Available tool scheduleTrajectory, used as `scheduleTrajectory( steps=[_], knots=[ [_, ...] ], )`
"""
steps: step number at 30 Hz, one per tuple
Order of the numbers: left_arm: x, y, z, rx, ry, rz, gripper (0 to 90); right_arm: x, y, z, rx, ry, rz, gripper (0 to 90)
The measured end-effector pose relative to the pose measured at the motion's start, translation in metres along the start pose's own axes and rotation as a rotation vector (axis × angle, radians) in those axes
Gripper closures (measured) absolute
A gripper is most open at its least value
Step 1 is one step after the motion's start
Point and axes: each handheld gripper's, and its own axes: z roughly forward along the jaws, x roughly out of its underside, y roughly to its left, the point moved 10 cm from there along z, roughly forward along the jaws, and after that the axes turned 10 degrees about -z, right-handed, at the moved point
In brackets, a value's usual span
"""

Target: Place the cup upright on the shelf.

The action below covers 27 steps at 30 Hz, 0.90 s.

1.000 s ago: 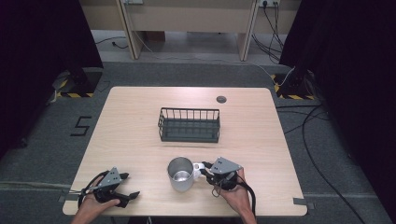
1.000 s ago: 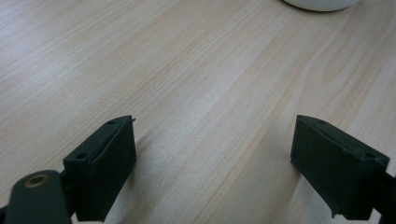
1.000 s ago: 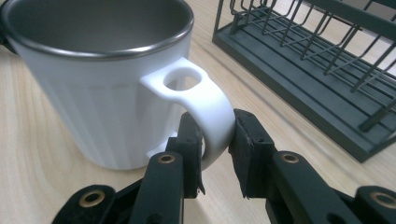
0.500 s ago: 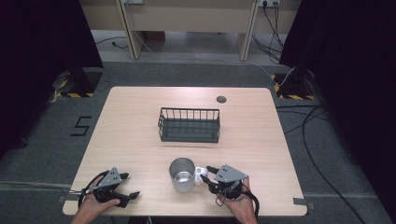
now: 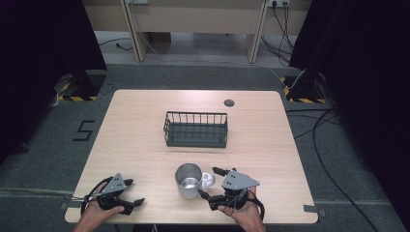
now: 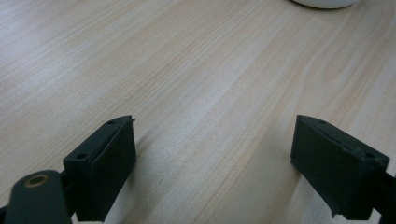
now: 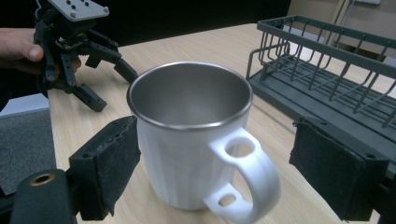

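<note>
A white mug [image 5: 187, 180] with a steel inside stands upright near the table's front edge, its handle [image 5: 208, 180] pointing right. My right gripper [image 5: 209, 182] sits just right of it. Its jaws have just been opening and now stand wide on either side of the handle without touching it. In the right gripper view the mug [image 7: 191, 140] is close up between the pads [image 7: 112, 163], with a gap on each side. My left gripper [image 5: 136, 191] rests open at the front left, nothing between its jaws [image 6: 215, 168]; it also appears beyond the mug [image 7: 114, 88].
A dark wire basket [image 5: 196, 129] stands empty at the table's middle, behind the mug [image 7: 327, 60]. A small dark round disc [image 5: 228, 102] lies near the back edge. Bare wood lies between the basket and the left gripper. Cables trail on the floor at right.
The right gripper's jaws have opened off the mug handle, and the hand has drawn back slightly toward the front edge. The mug stays put. The left gripper has not moved.
</note>
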Motion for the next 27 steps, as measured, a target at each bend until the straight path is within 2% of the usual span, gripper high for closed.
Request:
scheduleTrajectory(
  steps=[5, 15, 18, 27],
  knots=[
    [0.0, 0.0, 0.0, 0.0, 0.0, 0.0, 13.5, -0.007, 0.0, 0.008, 0.001, -0.004, 0.001, 15.3],
    [0.0, 0.0, 0.0, 0.0, 0.0, 0.0, 13.5, -0.014, 0.01, 0.031, -0.038, 0.015, -0.029, 14.9],
    [0.0, 0.0, 0.0, 0.0, 0.0, 0.0, 13.5, -0.016, 0.011, 0.036, -0.032, 0.024, -0.046, 11.3],
    [0.0, 0.0, 0.0, 0.0, 0.0, -0.001, 13.5, -0.015, 0.011, 0.052, -0.042, 0.046, -0.029, 5.5]
  ],
)
